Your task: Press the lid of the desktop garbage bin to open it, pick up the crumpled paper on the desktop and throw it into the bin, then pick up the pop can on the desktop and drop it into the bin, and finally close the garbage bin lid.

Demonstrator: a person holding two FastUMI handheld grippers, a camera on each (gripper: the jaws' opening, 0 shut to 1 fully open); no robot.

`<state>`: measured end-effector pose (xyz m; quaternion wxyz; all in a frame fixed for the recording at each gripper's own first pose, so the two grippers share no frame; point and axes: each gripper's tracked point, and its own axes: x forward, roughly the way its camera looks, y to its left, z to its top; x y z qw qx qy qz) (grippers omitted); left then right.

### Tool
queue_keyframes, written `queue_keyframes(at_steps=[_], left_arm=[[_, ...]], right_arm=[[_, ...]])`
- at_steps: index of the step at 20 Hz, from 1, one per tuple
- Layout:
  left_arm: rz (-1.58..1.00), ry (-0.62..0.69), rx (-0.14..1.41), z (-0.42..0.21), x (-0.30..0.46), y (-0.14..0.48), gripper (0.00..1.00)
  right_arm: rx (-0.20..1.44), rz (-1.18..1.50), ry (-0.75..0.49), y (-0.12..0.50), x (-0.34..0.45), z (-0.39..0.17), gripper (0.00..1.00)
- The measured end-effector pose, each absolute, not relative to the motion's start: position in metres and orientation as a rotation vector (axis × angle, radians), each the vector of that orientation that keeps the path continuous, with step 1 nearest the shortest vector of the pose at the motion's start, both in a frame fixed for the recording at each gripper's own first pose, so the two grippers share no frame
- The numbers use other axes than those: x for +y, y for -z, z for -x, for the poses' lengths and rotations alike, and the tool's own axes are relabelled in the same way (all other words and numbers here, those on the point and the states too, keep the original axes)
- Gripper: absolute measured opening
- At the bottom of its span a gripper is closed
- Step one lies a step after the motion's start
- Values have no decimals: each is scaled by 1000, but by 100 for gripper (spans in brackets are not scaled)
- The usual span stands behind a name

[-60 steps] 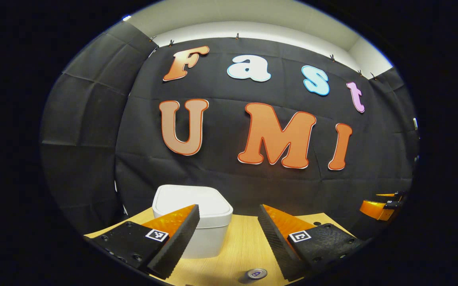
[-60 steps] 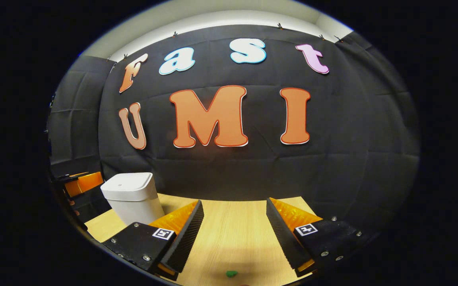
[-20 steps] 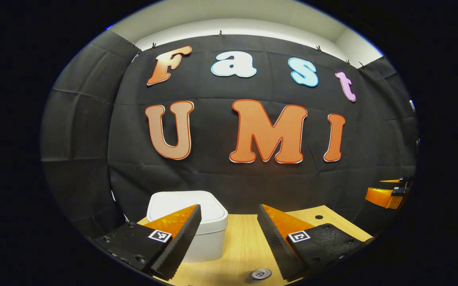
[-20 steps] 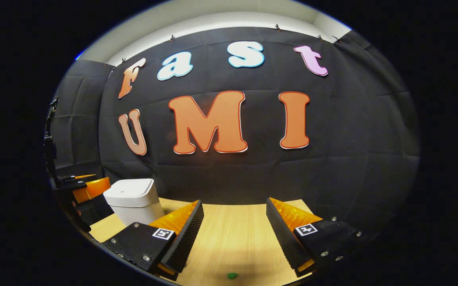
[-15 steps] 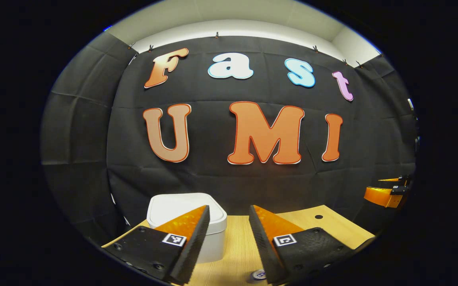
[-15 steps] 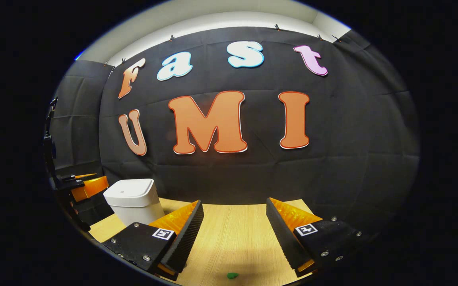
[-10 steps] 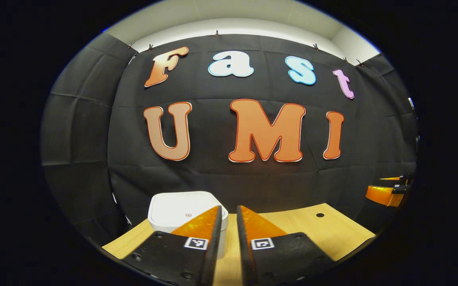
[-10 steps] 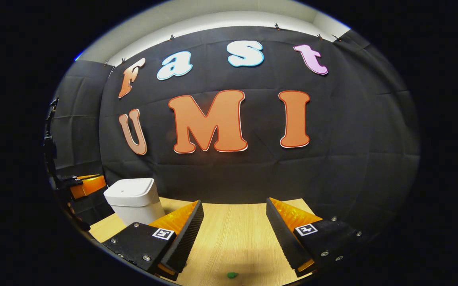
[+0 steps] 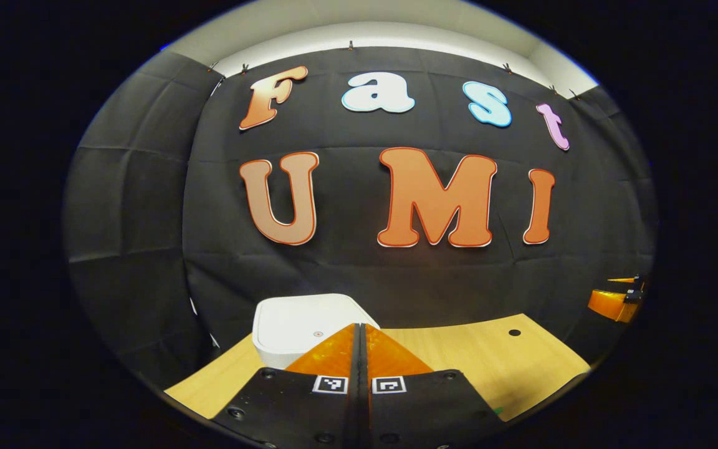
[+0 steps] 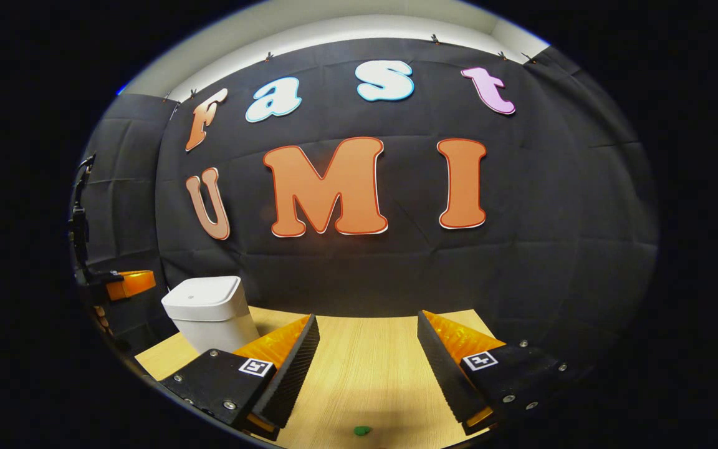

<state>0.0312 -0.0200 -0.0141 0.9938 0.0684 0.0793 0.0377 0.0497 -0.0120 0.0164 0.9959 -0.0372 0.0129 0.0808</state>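
On the table (image 9: 459,349), near its back left part by the wall, the white bin (image 9: 300,324) stands with its lid down. The left gripper (image 9: 359,330), fingers closed on nothing, points at the lid; pressing it open seems the step in hand, calling for a short push downward. The right gripper (image 10: 368,340) holds its fingers open over bare table, well apart from the bin.
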Motion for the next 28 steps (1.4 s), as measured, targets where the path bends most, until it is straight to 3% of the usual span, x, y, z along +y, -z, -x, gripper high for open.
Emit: queue_keyframes(at_steps=[9, 15, 24, 25, 27, 28], left_arm=[[-80, 10, 281, -98, 36, -39, 0], [-22, 77, 530, -131, 47, 27, 0], [-49, 109, 736, -137, 57, 116, 0], [-66, 97, 869, -112, 63, 134, 0], [-94, 123, 732, -138, 58, 132, 0], [-115, 120, 787, -136, 59, 138, 0]], right_arm=[[56, 59, -143, -10, -18, -56, 94], [82, 39, -99, -2, -34, -64, 94], [130, 21, -69, 12, -41, -75, 94], [133, 19, -70, 13, -42, -76, 95], [137, 10, -67, 15, -42, -78, 95], [135, 4, -71, 14, -41, -79, 95]])
